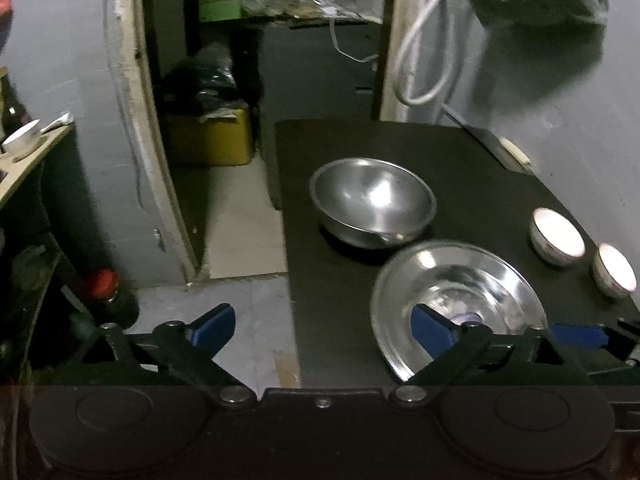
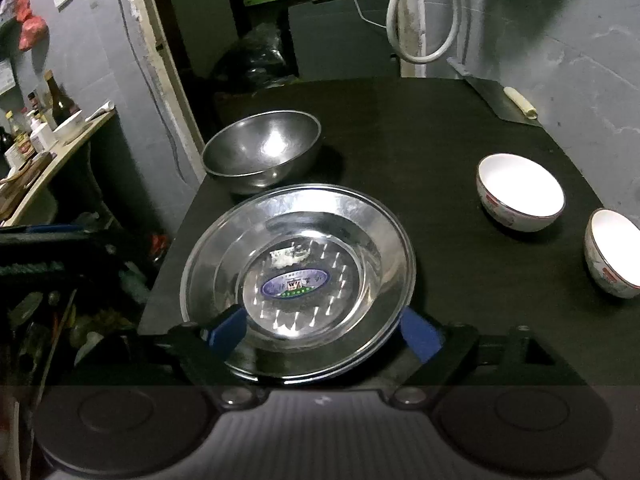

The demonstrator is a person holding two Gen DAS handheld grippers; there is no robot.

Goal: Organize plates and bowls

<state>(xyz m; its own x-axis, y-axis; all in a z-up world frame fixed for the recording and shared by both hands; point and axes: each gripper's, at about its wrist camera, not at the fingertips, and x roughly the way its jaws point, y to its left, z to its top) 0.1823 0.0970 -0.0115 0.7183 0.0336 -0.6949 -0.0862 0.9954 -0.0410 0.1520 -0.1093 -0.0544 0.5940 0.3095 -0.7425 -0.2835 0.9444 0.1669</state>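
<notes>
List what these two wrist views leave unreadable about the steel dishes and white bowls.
- Wide shiny steel plate: near rim hidden by the gripper body in both views; whether it is one plate or a stack, unclear.
- Centre sticker: print too small.
- Deep round steel bowl: blurred in left view.
- Second small white ceramic bowl: cut by right view's edge.

A black table (image 2: 400,128) stands against a grey wall (image 2: 540,40). A white hose (image 2: 436,28) hangs in a loop above it. A yellow box (image 1: 210,136) sits in the doorway; bottles (image 2: 60,104) crowd a side shelf (image 2: 60,148).
</notes>
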